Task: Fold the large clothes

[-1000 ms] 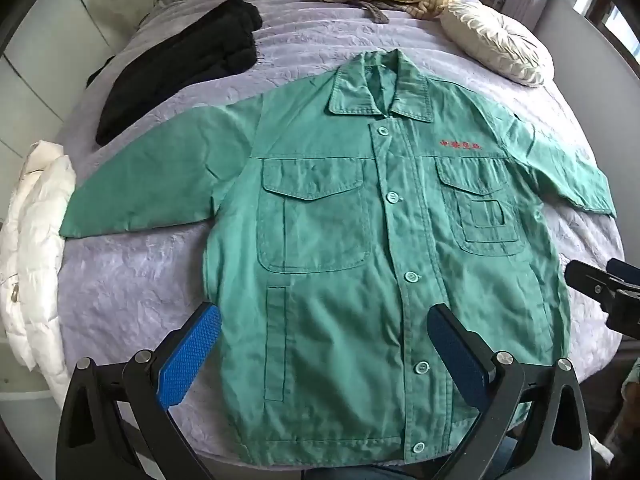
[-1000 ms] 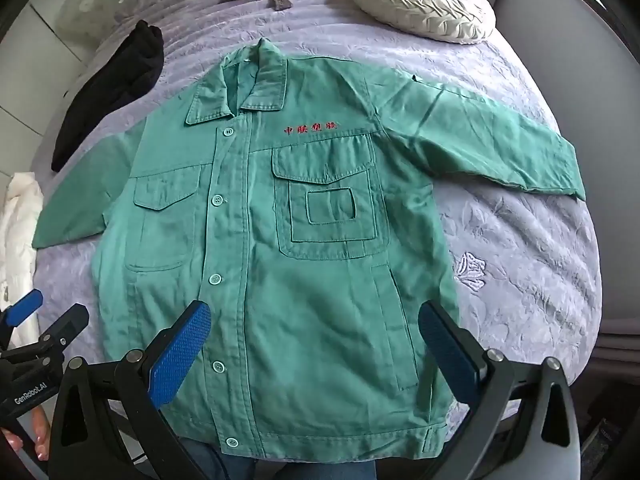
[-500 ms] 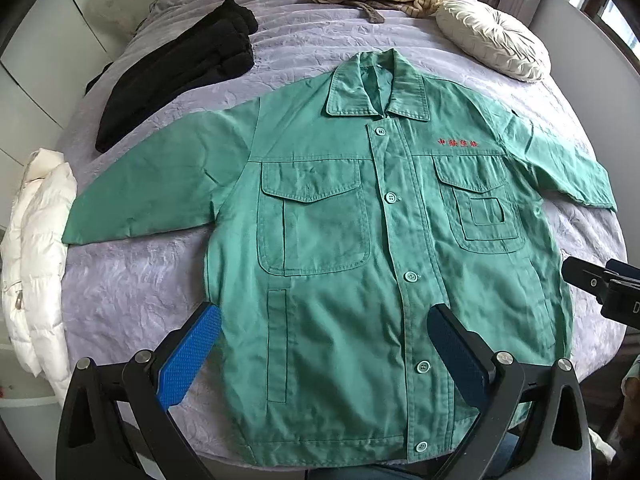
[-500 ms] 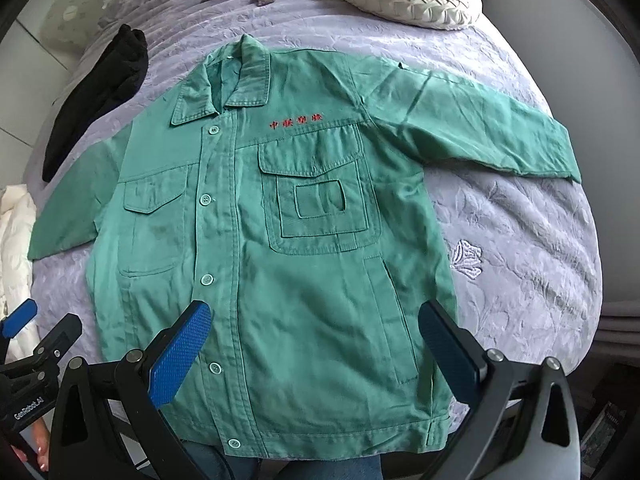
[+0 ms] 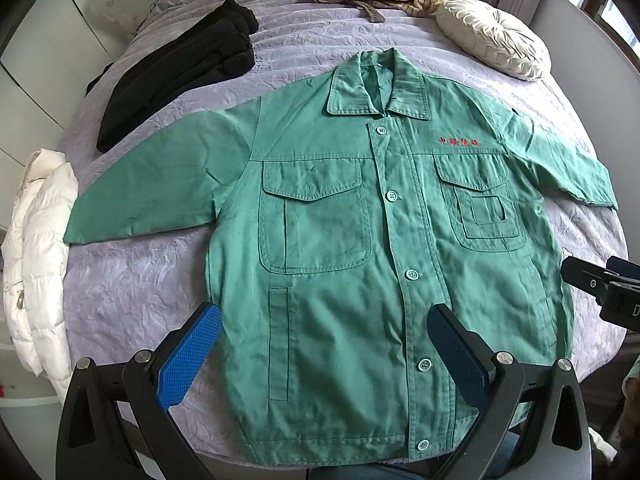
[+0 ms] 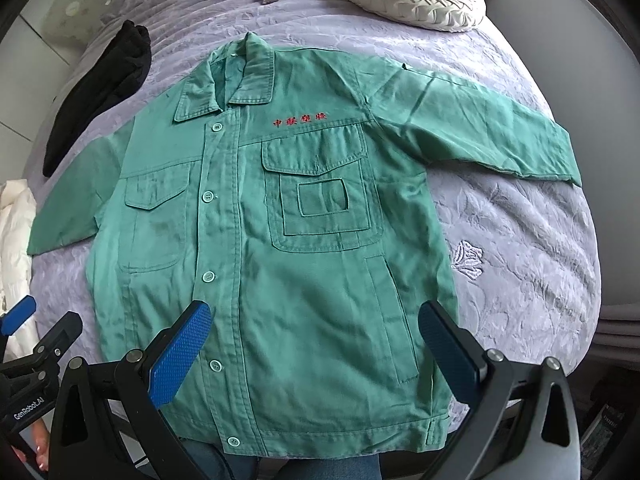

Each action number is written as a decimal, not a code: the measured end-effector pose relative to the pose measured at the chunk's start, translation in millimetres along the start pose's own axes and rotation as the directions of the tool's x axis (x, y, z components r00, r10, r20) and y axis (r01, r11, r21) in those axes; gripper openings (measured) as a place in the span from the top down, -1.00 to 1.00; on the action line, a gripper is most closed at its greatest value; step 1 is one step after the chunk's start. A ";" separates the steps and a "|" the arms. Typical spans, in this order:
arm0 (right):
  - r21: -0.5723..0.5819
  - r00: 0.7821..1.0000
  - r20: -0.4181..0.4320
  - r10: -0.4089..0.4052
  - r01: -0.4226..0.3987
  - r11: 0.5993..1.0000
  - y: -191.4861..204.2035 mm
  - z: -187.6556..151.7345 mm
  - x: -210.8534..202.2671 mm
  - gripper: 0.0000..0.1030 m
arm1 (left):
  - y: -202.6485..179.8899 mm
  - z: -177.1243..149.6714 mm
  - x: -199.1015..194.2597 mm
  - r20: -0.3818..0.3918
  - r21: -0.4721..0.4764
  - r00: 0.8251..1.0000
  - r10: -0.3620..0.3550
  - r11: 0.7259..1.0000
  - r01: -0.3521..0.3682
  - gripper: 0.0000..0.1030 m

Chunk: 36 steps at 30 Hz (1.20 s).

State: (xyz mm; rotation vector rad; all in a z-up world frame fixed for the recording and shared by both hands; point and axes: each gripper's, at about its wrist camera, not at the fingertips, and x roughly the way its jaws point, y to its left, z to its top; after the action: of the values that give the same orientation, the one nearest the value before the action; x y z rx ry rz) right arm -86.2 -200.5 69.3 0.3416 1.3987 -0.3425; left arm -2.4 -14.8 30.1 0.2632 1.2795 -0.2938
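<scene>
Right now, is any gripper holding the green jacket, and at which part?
Nothing is held. The left gripper and right gripper are both open above the jacket.

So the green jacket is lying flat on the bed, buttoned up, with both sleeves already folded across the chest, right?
Not quite. The green jacket lies flat and buttoned on the bed, but both sleeves are spread out to the sides, not folded in. The left wrist view shows it.

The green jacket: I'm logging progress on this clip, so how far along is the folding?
Done: the green jacket lies spread flat, front up and buttoned, on the purple bedspread, both sleeves out to the sides. In hand: nothing; the left gripper and right gripper are both open above the hem area, gripping no cloth. Left: every fold, since no sleeve or side is turned in yet.
</scene>
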 end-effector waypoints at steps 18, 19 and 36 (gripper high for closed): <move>-0.006 1.000 -0.006 0.000 0.000 1.000 2.9 -2.9 1.8 -1.00 | -0.2 -2.7 0.8 -0.001 0.000 1.000 0.002 1.000 -0.002 -1.00; -0.006 1.000 -0.005 -0.001 0.001 1.000 3.4 -3.3 2.0 -1.00 | -0.2 -2.6 0.8 -0.002 -0.001 1.000 0.002 1.000 -0.002 -1.00; -0.010 1.000 0.003 0.004 -0.004 1.000 2.6 -4.9 -0.4 -1.00 | 0.3 -7.1 -1.6 0.006 -0.007 1.000 0.014 1.000 -0.014 -1.00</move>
State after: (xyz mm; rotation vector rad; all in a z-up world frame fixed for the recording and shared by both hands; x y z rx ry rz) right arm -89.4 -196.1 69.0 0.3354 1.3963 -0.3319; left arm -9.1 -11.9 29.8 0.2648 1.2723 -0.2776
